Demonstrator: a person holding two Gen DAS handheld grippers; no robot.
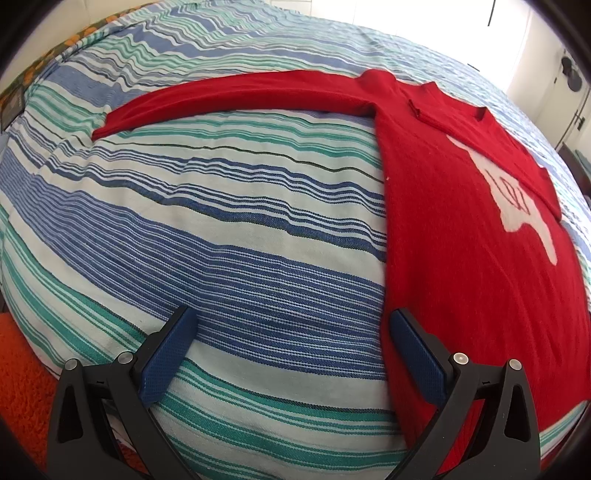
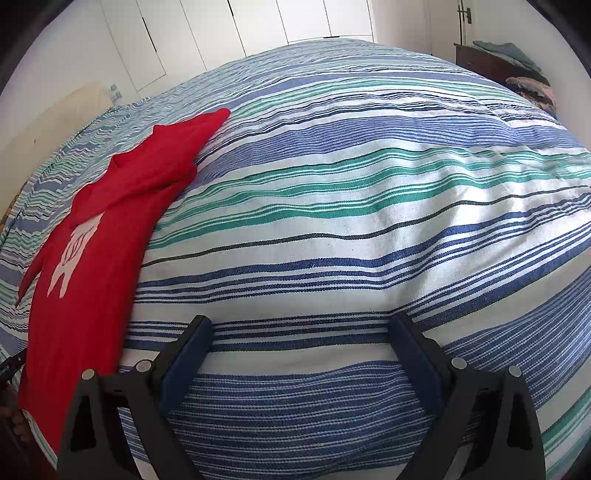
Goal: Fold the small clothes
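Blue-padded fingers of the left gripper [image 1: 291,328] stand wide apart with nothing between them, poised over a striped bedspread [image 1: 221,229], the right-hand finger at the hem edge of a red sweater [image 1: 461,236]. Across the bed, the right gripper [image 2: 301,338] is likewise spread wide and empty above bare blue, green and white stripes, well clear of the garment. Beyond the left gripper, the sweater lies flat on the cover with a white motif [image 1: 524,199] on its chest; one sleeve [image 1: 229,99] stretches straight out to the side, the other is folded in over the body. Farther off, white cupboard doors [image 2: 221,29] line the wall and folded laundry sits on a dark dresser [image 2: 487,59].
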